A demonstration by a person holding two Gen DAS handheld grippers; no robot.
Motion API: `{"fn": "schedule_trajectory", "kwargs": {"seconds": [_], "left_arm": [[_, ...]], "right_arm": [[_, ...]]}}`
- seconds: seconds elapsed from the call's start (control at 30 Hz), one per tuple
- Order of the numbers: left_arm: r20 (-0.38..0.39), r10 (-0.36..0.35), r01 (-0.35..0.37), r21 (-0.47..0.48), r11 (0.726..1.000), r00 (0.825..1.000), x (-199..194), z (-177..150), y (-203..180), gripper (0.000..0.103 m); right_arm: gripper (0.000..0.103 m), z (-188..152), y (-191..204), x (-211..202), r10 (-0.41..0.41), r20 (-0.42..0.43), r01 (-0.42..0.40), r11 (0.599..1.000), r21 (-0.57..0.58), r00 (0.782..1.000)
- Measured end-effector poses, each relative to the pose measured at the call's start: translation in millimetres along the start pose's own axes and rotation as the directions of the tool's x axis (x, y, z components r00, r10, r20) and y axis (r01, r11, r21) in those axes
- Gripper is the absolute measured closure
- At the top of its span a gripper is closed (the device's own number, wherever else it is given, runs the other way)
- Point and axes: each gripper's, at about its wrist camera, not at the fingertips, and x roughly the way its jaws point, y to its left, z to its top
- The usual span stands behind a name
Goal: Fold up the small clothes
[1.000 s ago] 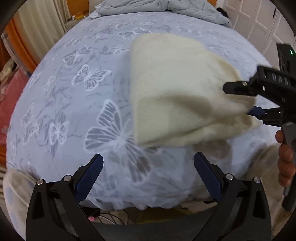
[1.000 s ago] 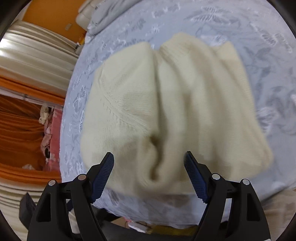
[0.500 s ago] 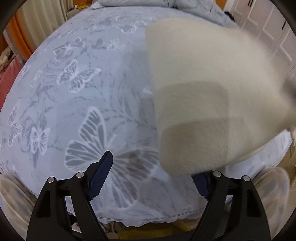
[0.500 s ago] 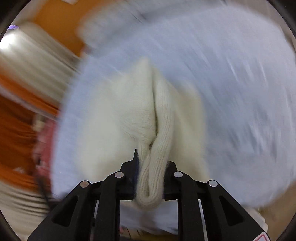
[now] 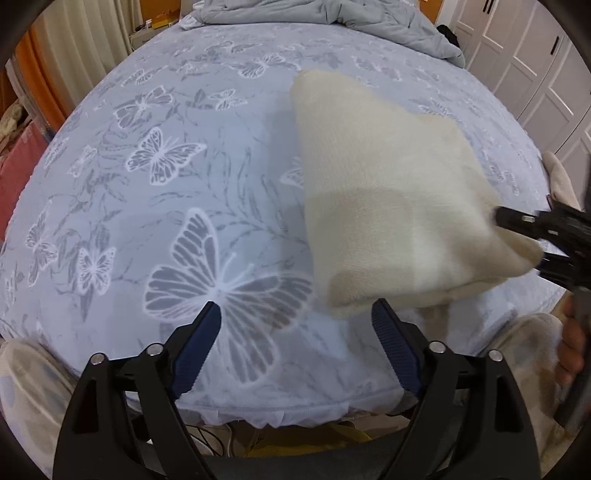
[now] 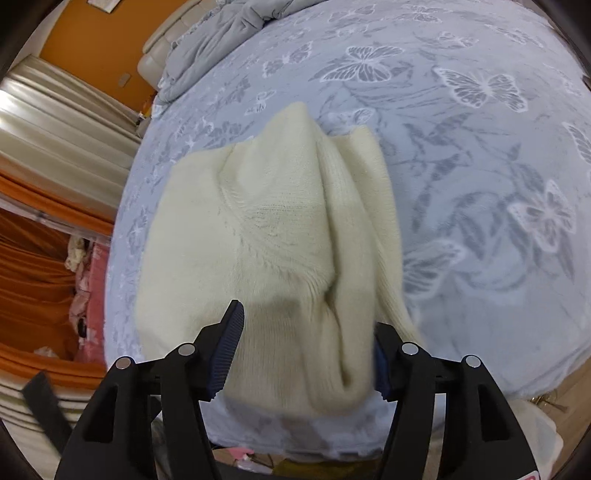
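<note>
A cream knitted garment (image 5: pixel 388 206) lies folded in layers on the blue butterfly-print bedsheet (image 5: pixel 177 206), near the bed's front edge. It also shows in the right wrist view (image 6: pixel 273 236). My left gripper (image 5: pixel 295 332) is open and empty, just in front of the garment's near left corner. My right gripper (image 6: pixel 306 343) is open, its fingers standing on either side of the garment's near bunched edge without pinching it. The right gripper also shows at the right edge of the left wrist view (image 5: pixel 546 243), against the garment's right corner.
A grey duvet (image 5: pixel 321 14) is bunched at the far end of the bed. White wardrobe doors (image 5: pixel 535 66) stand to the right. Orange and cream curtains (image 6: pixel 48 192) hang on the left side. The bed's front edge (image 5: pixel 295 410) is close below the grippers.
My right gripper was shut on the garment's bunched edge half a second ago and has now opened, letting it go. The garment has dropped and settled on the bed.
</note>
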Motion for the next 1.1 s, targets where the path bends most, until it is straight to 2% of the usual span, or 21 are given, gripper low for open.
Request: {"fn": "schedule_trajectory", "kwargs": {"seconds": [0.03,0.07,0.13,0.2,0.27,0.3,0.33,0.37,0.4,0.43,0.5,0.6,0.67,0.73,0.8,0.83,0.9,0.97,1.0,1.03,1.1], "left_arm": [[0.006,-0.003,0.003,0.001,1.000,1.000,-5,-1,-2,0.014],[0.014,-0.005,0.004,0.005,1.000,1.000,-11,-1,-3,0.014],[0.027,0.005,-0.006,0.025,1.000,1.000,-19,2,-6,0.014],[0.036,0.013,-0.014,0.033,0.999,0.999,-24,5,-8,0.014],[0.041,0.007,-0.008,0.024,1.000,0.999,-27,5,-8,0.014],[0.039,0.012,-0.013,0.020,1.000,0.999,-26,6,-9,0.014],[0.035,0.016,-0.016,0.019,1.000,0.999,-26,5,-10,0.014],[0.026,0.021,-0.021,0.016,1.000,0.999,-24,4,-11,0.014],[0.022,0.023,-0.023,0.012,1.000,0.999,-22,4,-11,0.014],[0.017,0.024,-0.024,0.008,1.000,1.000,-21,3,-11,0.014],[0.008,0.028,-0.028,0.004,1.000,1.000,-20,2,-11,0.014],[0.009,0.044,-0.044,0.010,0.999,0.999,-21,0,-10,0.013],[0.004,0.054,-0.054,0.011,0.998,0.999,-20,-2,-9,0.013],[-0.017,0.074,-0.074,0.000,0.997,0.997,-18,-4,-4,0.012],[-0.039,0.082,-0.083,-0.024,0.996,0.996,-16,-7,5,0.011],[-0.046,0.082,-0.083,-0.038,0.996,0.996,-16,-9,9,0.011],[-0.059,0.083,-0.087,-0.067,0.994,0.995,-17,-14,18,0.011],[-0.064,0.089,-0.094,-0.089,0.992,0.994,-20,-19,27,0.011],[-0.064,0.092,-0.098,-0.095,0.991,0.994,-21,-20,31,0.011],[-0.063,0.096,-0.102,-0.099,0.990,0.993,-24,-22,34,0.011],[-0.051,0.098,-0.103,-0.106,0.989,0.994,-31,-23,41,0.011]], "right_arm": [[0.084,3,0,4,-0.012,0.007,0.012,1.000,-0.017,1.000],[0.084,6,7,0,-0.044,0.019,0.045,0.998,-0.044,0.999],[0.086,8,10,-28,0.057,0.104,-0.053,0.998,-0.041,0.993],[0.086,10,10,-62,0.113,0.190,-0.112,0.994,-0.016,0.975],[0.086,6,0,-69,0.051,0.209,-0.055,0.998,0.010,0.977],[0.086,4,-7,-63,0.011,0.189,-0.015,1.000,0.019,0.982],[0.085,1,-21,-44,-0.063,0.120,0.061,0.998,0.027,0.991],[0.083,-3,-31,-27,-0.102,0.055,0.100,0.995,0.024,0.993],[0.078,-9,-42,-6,-0.125,-0.032,0.125,0.992,0.021,0.992],[0.075,-11,-45,-3,-0.115,-0.052,0.117,0.992,0.043,0.992],[0.071,-8,-36,-30,-0.116,0.035,0.114,0.992,0.046,0.993],[0.068,-9,-12,-76,-0.183,0.195,0.184,0.983,0.017,0.964],[0.070,-7,7,-95,-0.100,0.241,0.113,0.993,-0.040,0.965],[0.079,-9,37,-102,0.034,0.214,-0.011,0.994,-0.106,0.976],[0.080,-17,70,-93,0.107,0.160,-0.076,0.979,-0.191,0.981],[0.079,-21,89,-82,0.110,0.136,-0.075,0.969,-0.237,0.985],[0.079,-28,111,-48,0.082,0.074,-0.057,0.955,-0.291,0.994],[0.080,-37,110,17,-0.031,-0.050,0.014,0.952,-0.306,0.998],[0.083,-44,102,53,-0.105,-0.142,0.057,0.948,-0.312,0.984],[0.084,-52,92,81,-0.139,-0.191,0.076,0.948,-0.308,0.972],[0.085,-46,100,66,-0.112,-0.173,0.057,0.954,-0.296,0.979]]}}
